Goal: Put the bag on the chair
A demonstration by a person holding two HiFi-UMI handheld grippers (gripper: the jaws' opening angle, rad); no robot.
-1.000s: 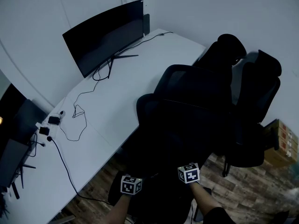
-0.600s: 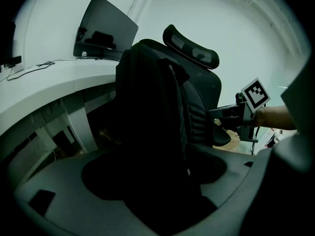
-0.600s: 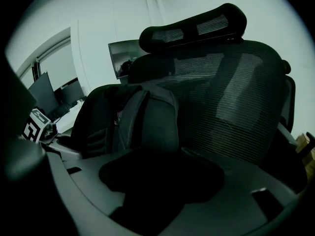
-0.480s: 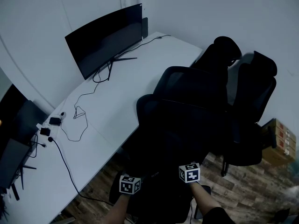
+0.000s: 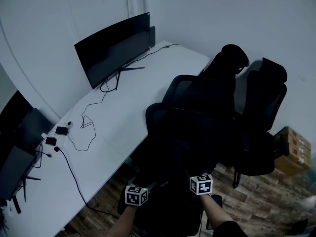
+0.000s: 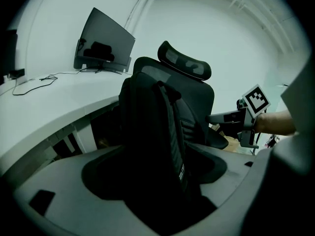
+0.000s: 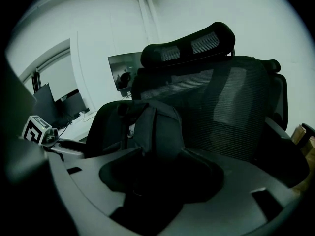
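the left claw [image 6: 155, 183] has just spread wide around the bag [image 6: 147, 127], which stands upright on the chair [image 6: 186, 67] seat against the backrest. the right claw [image 7: 160, 181] looks spread too, so the placing seems done.

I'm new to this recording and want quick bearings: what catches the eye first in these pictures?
A black backpack stands upright in front of the backrest of a black mesh office chair, filling the middle of both gripper views. To the left in the head view, a long white desk runs along the wall and carries a dark curved monitor. A second black chair stands behind the first.
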